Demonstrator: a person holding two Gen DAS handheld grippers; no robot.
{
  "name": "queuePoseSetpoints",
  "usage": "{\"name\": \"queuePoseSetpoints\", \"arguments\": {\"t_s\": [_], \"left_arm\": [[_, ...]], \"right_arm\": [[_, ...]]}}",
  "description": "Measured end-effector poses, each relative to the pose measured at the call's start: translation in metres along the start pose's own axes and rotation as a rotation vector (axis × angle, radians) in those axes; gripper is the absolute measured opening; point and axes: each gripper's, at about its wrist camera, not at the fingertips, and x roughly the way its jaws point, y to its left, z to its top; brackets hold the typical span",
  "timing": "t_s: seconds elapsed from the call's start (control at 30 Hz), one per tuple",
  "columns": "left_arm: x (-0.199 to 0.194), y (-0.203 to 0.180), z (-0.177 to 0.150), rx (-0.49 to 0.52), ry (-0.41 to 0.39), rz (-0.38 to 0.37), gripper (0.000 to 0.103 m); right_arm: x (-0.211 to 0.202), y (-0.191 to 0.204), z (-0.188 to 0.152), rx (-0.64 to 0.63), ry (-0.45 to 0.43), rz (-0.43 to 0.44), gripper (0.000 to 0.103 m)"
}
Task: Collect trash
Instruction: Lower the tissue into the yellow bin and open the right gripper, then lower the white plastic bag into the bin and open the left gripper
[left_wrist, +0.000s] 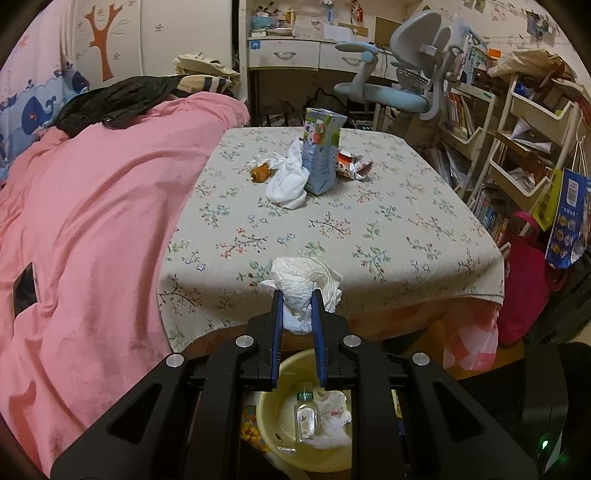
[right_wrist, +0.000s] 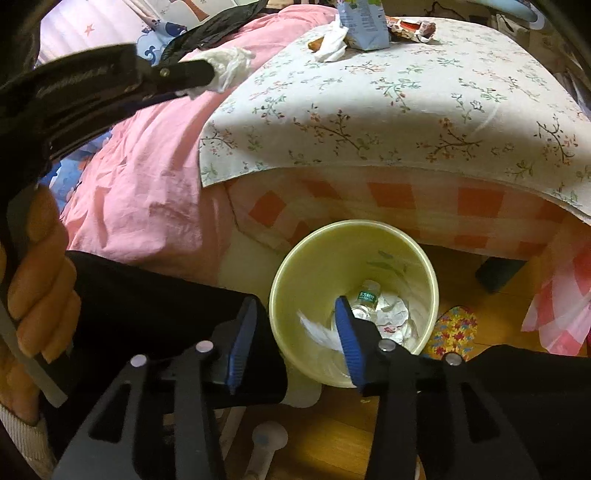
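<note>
Our left gripper (left_wrist: 297, 295) squeezes a crumpled white tissue wad (left_wrist: 303, 284) between its blue fingers, near the front edge of the table with the flowery cloth (left_wrist: 369, 229). Our right gripper (right_wrist: 291, 314) is spread wide with nothing in it, above the round pale yellow plastic bin (right_wrist: 314, 251) on the floor.

Far back on the table, the left camera shows a tall blue and green drink carton (left_wrist: 321, 151) standing up. Another white tissue (left_wrist: 288, 181) touches its left side, a brown bit of food (left_wrist: 260, 172) lies further left, and a red and white snack wrapper (left_wrist: 351, 164) lies at its right.

Only the right camera shows deep inside the bin: a small clear bottle with a green label (right_wrist: 364, 299) and scrunched white paper (right_wrist: 395, 317). It also shows our left hand (right_wrist: 33, 273) gripping the handle.
</note>
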Motion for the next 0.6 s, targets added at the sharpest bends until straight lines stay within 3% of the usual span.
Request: {"name": "queuePoseSetpoints", "arguments": {"t_s": [0.47,0.6], "left_arm": [[0.007,-0.012,-0.022,0.022,0.088,-0.005,0.016],[0.007,-0.012,-0.025,0.017,0.097,0.009,0.034]], "right_arm": [[-0.011,-0.026,0.005,0.111,-0.067,-0.098,0.065],[-0.017,-0.033,0.005,0.143,-0.095,-0.125,0.070]]}}
